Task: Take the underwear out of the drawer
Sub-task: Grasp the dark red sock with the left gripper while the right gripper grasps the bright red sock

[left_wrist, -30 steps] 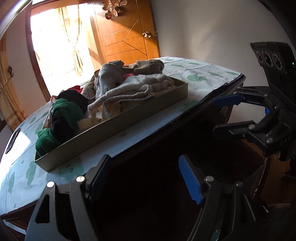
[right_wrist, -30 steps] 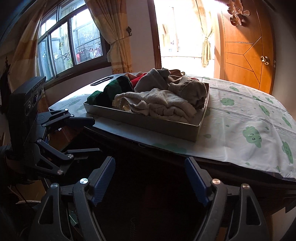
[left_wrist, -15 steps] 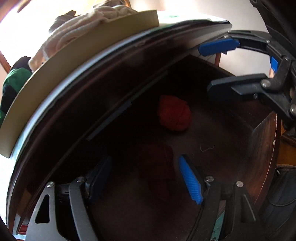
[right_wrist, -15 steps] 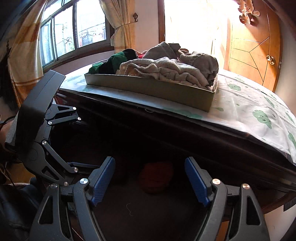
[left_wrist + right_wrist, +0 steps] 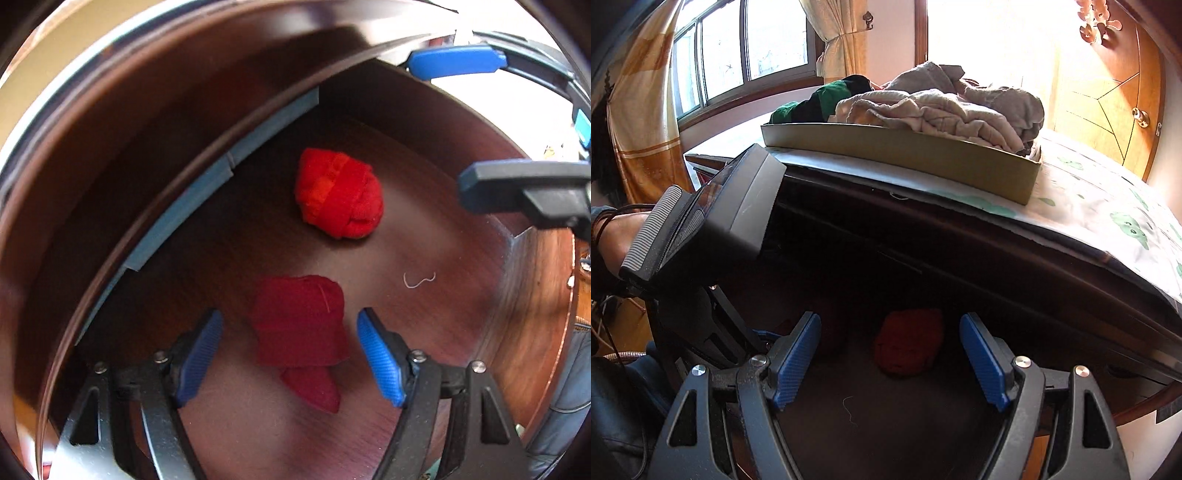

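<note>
Dark-red underwear [image 5: 299, 332] between wide-open jaws

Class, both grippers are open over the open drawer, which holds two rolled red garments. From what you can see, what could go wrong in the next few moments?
1. The left gripper straddles the dark red bundle, which looks loosely folded; closing might pinch only one layer, so it unrolls on lifting.
2. The right gripper is lined up with the bright red bundle, with the desk edge just above; lifting carelessly could knock the gripper against it.
</note>
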`<state>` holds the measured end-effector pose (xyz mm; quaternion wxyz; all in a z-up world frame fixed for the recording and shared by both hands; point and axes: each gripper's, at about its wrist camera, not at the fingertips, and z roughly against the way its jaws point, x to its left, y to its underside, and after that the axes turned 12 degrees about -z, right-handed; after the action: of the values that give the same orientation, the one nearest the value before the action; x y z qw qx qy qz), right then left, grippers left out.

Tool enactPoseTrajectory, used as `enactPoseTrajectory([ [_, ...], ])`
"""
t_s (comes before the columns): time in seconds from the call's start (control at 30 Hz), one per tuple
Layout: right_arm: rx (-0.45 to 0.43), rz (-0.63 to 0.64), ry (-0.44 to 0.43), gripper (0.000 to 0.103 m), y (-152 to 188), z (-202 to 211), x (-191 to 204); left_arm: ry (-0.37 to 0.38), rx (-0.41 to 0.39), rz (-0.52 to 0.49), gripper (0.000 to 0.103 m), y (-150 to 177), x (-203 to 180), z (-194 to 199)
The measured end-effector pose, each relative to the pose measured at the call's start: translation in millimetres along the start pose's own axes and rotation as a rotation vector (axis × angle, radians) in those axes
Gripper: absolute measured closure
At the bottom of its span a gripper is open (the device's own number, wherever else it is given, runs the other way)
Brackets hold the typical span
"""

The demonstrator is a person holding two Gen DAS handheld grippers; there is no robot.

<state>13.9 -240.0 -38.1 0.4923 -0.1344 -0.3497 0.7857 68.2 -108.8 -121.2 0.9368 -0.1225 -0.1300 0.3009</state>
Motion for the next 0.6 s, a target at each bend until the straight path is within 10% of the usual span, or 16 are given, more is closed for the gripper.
enactPoseTrajectory([
  [0.6, 0.161, 0.028, 0.018, 0.023, -2.4, -35.4, 8.7, 0.040, 0.013, 0.013, 0.069, 11.1, 8.2, -3.7],
])
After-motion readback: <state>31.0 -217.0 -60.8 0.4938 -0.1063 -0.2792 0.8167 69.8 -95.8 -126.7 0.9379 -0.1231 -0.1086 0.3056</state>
